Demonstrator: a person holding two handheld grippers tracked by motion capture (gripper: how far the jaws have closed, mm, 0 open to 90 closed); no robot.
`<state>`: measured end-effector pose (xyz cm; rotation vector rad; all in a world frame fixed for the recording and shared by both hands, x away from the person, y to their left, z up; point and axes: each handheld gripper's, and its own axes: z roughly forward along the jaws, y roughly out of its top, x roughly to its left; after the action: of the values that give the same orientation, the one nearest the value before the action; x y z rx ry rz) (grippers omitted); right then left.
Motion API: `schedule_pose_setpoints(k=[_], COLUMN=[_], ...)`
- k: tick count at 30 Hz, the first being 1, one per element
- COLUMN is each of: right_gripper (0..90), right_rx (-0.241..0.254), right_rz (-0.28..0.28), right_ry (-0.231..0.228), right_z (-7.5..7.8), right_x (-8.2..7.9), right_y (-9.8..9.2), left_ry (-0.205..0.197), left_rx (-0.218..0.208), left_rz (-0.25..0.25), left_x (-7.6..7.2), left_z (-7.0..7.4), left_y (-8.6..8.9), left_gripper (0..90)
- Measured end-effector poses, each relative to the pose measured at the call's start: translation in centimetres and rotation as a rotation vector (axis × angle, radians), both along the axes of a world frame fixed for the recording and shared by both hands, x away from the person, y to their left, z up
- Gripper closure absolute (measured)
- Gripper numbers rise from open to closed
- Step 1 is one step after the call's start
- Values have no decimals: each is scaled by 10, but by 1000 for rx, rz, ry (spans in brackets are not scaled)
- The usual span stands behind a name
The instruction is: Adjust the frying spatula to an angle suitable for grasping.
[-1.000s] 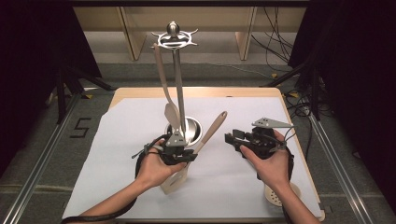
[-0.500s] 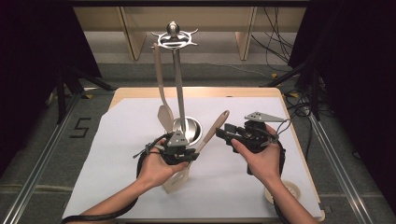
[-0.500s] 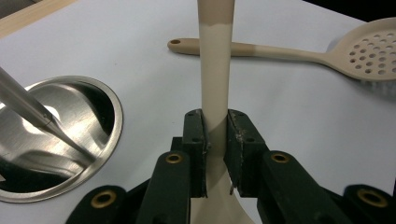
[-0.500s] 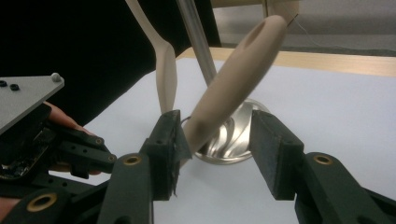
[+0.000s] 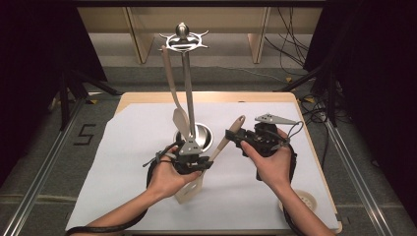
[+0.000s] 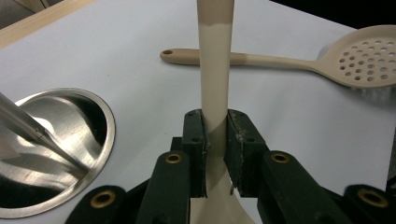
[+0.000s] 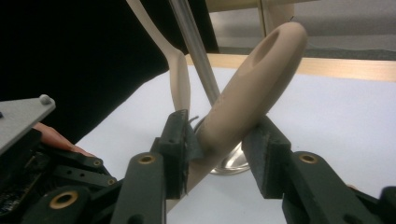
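1. The left gripper [image 5: 189, 160] is clamped on the neck of a beige spatula [image 5: 216, 152], just above its blade; the left gripper view shows both pads pressed against the shaft [image 6: 214, 93].
2. The spatula's long axis slants up and away to the right, its handle end [image 7: 275, 51] lying between the right gripper's [image 5: 241, 137] jaws.
3. Those jaws have just been closing around the handle; one pad seems to touch, but they don't yet look clamped.
4. The utensil stand [image 5: 183, 42] rises just behind, one beige utensil [image 5: 172, 88] hanging on it.
5. A slotted spoon [image 6: 364, 56] lies on the white cloth [image 5: 137, 147] nearby.
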<state>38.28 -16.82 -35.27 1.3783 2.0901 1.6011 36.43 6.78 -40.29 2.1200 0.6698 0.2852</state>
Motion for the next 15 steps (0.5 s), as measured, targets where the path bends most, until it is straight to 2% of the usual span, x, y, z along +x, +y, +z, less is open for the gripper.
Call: schedule_pose_setpoints(k=[1,2,3,4,5,6,7,9,10,11,12,13,14,15], right_gripper=[645,654,667,683,698,707,712,725,733,741,743,745,746,747], right_rx=[-7,-15,7,3,33,54,51,55,62,67,63,54,38,24], right_rz=[23,17,24,24,38,33,43,49,69,83,91,103,111,113], right_ry=[-34,-41,-38,-49,-43,-22,-49,-62,-73,-66,-68,-85,-110,-112], right_z=[0,1,2,4,6,8,9,13,15,18,20,22,23,25], right_x=[2,1,0,0,-1,-3,-2,-3,-3,-4,-5,-7,-7,-9], right_y=[-2,-2,-1,-2,-2,-1,-1,-1,-1,0,0,1,1,2], left_ry=[2,20,8,1,17,15,-10,-20,-5,-10,-21,-36,-30,-16], left_rx=[-1,-20,-8,-5,-27,-44,-14,-25,-61,-64,-49,-56,-69,-100], left_rz=[-3,23,4,-6,5,10,-14,-18,-3,-14,-26,-42,-65,-62], left_x=[0,-2,-1,0,-1,-1,1,2,0,1,2,4,5,3], left_z=[0,-1,0,1,1,1,3,5,4,4,4,5,5,6], left_y=[0,-2,-2,-2,-4,-6,-4,-6,-8,-7,-6,-5,-5,-5], left_gripper=[774,774,774,774,773,772,772,769,767,763,762,758,737,707])
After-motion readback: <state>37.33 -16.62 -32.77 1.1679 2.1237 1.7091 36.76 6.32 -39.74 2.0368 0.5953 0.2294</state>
